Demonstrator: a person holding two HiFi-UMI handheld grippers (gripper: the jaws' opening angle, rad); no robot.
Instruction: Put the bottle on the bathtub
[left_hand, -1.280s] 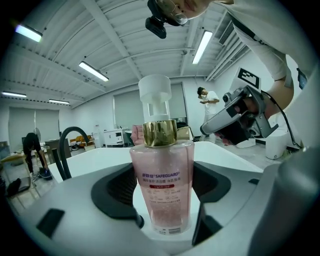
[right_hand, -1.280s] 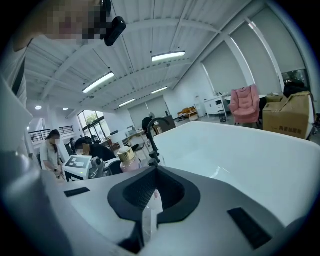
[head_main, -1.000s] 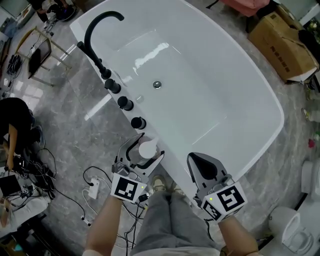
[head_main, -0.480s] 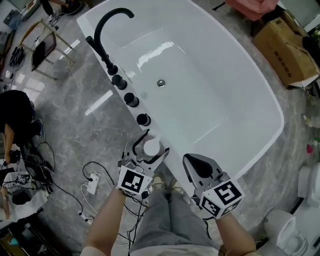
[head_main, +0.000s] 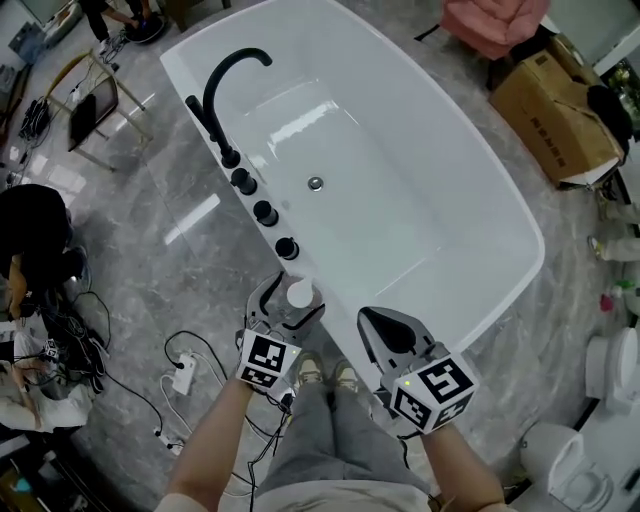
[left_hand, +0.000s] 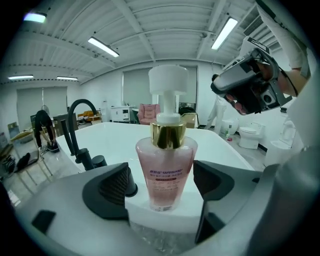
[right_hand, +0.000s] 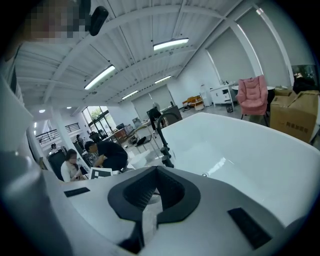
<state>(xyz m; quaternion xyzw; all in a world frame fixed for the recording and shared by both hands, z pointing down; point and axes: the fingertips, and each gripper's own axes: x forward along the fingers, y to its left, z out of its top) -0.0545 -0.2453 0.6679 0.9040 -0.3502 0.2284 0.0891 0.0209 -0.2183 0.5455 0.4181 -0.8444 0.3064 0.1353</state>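
A pink bottle (left_hand: 166, 170) with a gold collar and white pump stands upright on the near rim of the white bathtub (head_main: 490, 270). From the head view only its white pump top (head_main: 299, 294) shows. My left gripper (head_main: 296, 298) is open around it, and the left gripper view shows a gap between the bottle and each jaw. My right gripper (head_main: 385, 325) is shut on nothing, over the tub's near rim to the right of the bottle. In the right gripper view its jaws (right_hand: 155, 172) meet.
A black faucet (head_main: 225, 90) and black knobs (head_main: 265, 212) line the rim beyond the bottle. A cardboard box (head_main: 545, 100) and a pink chair (head_main: 495, 25) stand past the tub. A toilet (head_main: 560, 460) is at the right; cables and a power strip (head_main: 183, 375) lie left.
The head view has shifted a little. The left gripper stays open around the standing bottle, and the right gripper stays shut beside it.
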